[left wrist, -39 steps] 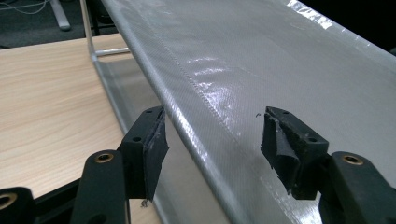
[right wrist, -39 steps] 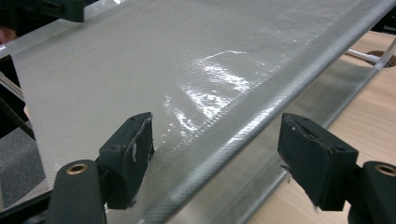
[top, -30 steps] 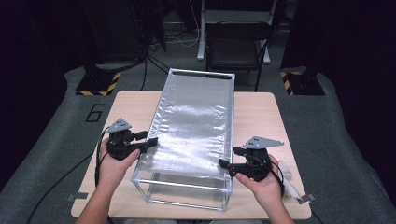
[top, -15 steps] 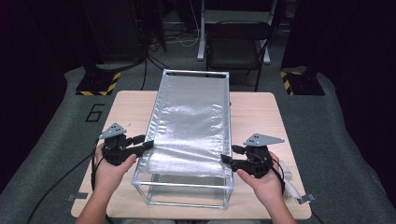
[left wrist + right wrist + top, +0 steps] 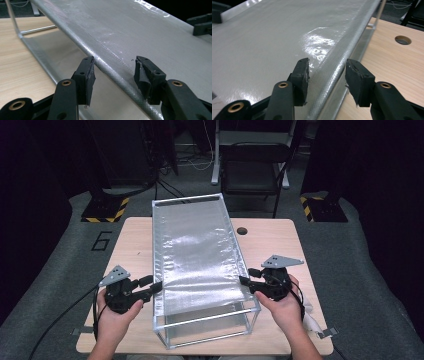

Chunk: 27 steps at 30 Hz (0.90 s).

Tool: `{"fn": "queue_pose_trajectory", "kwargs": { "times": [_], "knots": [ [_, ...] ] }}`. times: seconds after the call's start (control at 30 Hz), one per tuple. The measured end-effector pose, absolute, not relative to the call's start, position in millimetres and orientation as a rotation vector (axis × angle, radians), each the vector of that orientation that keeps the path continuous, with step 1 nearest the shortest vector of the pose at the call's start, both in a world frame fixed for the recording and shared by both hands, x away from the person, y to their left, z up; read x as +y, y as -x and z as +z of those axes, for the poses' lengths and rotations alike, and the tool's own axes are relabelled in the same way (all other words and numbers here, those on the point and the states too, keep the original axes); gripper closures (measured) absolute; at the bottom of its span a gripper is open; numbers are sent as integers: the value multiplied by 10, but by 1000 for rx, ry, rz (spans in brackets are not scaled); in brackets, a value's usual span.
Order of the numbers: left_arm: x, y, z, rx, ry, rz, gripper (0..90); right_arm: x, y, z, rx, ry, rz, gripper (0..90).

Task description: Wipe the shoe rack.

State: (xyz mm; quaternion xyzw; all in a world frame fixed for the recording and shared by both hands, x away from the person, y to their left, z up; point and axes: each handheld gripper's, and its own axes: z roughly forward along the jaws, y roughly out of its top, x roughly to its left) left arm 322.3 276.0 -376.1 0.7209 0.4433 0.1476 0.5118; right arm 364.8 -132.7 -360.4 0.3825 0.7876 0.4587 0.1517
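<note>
A tall wire frame (image 5: 205,320) stands lengthwise on the table, with a translucent plastic sheet (image 5: 197,250) stretched over its top. My left gripper (image 5: 157,287) is at the frame's left top rail near the front, and my right gripper (image 5: 243,282) is at the right top rail. In the left gripper view the sheet-covered rail (image 5: 110,66) runs between the jaws of the gripper (image 5: 113,67) with a gap on each side. The right gripper (image 5: 327,68) straddles its sheet-covered rail (image 5: 342,62) the same way. Both pairs of jaws have just been closing, and the pads are clear of the rail.
The wooden table (image 5: 135,240) has a round hole (image 5: 242,230) at the back right. A white scrap (image 5: 311,314) lies by the right forearm. A black chair (image 5: 252,162) and yellow-black striped stand bases (image 5: 106,213) sit on the floor behind.
My left gripper has slid toward me along the left rail. The right gripper's jaws have narrowed around the right rail while that hand stayed in place.
</note>
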Motion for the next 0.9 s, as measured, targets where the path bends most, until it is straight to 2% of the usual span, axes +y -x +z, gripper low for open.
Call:
{"fn": "queue_pose_trajectory", "kwargs": {
  "times": [0.2,0.4,0.53,0.9],
  "knots": [
    [2727,-3110,-3766,1059,-1723,336,500,-1362,-3697,-3593,2249,-1112,1294,536],
    [2724,-3163,-3702,1042,-1781,360,476,-1374,-3661,-3584,2247,-1125,1310,487],
    [2735,-3253,-3676,1052,-1778,383,432,-1378,-3593,-3564,2252,-1104,1310,479],
    [2825,-3658,-3633,1067,-1778,378,389,-1417,-3372,-3571,2260,-1097,1284,469]
  ]
}}
